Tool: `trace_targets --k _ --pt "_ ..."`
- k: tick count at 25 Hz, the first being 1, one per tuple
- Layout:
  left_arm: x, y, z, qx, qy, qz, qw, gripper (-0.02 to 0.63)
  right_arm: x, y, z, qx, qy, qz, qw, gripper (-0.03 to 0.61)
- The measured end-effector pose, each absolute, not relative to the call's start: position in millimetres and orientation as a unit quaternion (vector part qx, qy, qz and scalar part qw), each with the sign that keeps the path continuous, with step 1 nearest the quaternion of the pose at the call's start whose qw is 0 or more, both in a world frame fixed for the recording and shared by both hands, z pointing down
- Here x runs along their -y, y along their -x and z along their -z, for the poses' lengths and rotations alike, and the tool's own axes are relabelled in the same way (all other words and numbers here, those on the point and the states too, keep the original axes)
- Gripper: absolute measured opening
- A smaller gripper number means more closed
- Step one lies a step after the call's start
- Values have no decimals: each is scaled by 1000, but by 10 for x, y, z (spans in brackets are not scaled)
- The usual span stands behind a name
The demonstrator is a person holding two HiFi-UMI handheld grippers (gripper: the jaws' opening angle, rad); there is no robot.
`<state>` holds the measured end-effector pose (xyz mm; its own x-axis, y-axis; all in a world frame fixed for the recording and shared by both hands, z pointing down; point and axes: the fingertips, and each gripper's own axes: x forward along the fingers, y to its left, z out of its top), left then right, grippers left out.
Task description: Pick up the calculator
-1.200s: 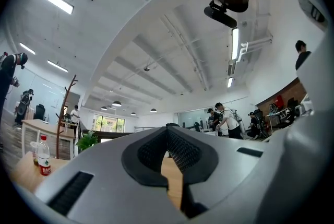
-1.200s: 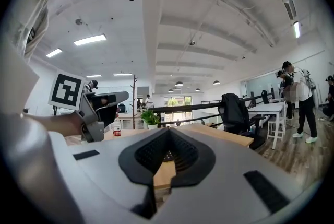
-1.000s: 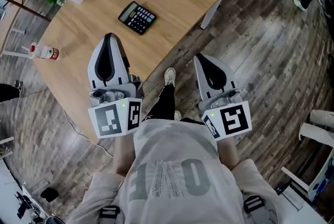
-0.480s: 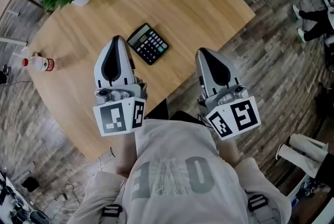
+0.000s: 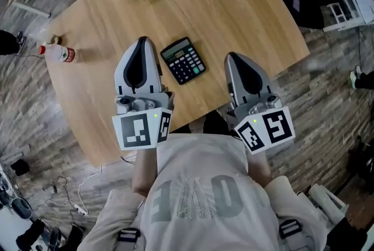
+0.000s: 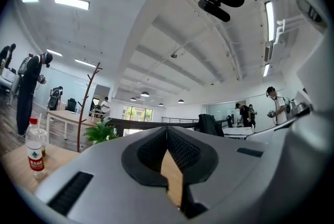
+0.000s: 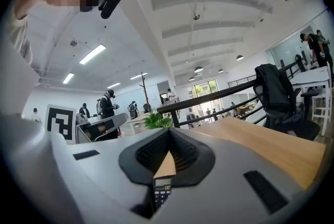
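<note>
Lying flat on the table (image 5: 234, 4), the calculator (image 5: 183, 61) is seen between the left gripper (image 5: 141, 40) and the right gripper (image 5: 234, 57), both pressed together and empty. It is judged light, stiff and slick, best pinched across its long edges.

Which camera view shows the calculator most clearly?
The head view: the whole calculator lies in sight on the wooden table. The right gripper view shows only a narrow strip of it through the jaw gap. The left gripper view shows none.
</note>
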<state>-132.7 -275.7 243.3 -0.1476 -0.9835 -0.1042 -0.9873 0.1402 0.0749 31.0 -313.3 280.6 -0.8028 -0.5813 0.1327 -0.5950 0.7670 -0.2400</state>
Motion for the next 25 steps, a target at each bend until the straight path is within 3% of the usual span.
trace_targets --k 17,18,20,21,25 --pt "3278 1231 -2891 -730 681 49 -39 17 3528 -229 -2957 956 -232 -176 25 18" --pt "3321 1259 -2934 -721 689 57 -44 38 3531 -235 -2987 955 -231 -181 26 18" --pt "3425 1283 -3041 -691 716 72 -67 181 3526 -247 -3044 954 -230 -191 29 18" --pt "3489 1287 -3107 -670 733 80 -84 220 3527 -253 -3068 953 -230 -194 31 18" --pt "3754 1323 -3564 -567 790 170 -159 244 3543 -271 -3192 951 -226 -206 46 18"
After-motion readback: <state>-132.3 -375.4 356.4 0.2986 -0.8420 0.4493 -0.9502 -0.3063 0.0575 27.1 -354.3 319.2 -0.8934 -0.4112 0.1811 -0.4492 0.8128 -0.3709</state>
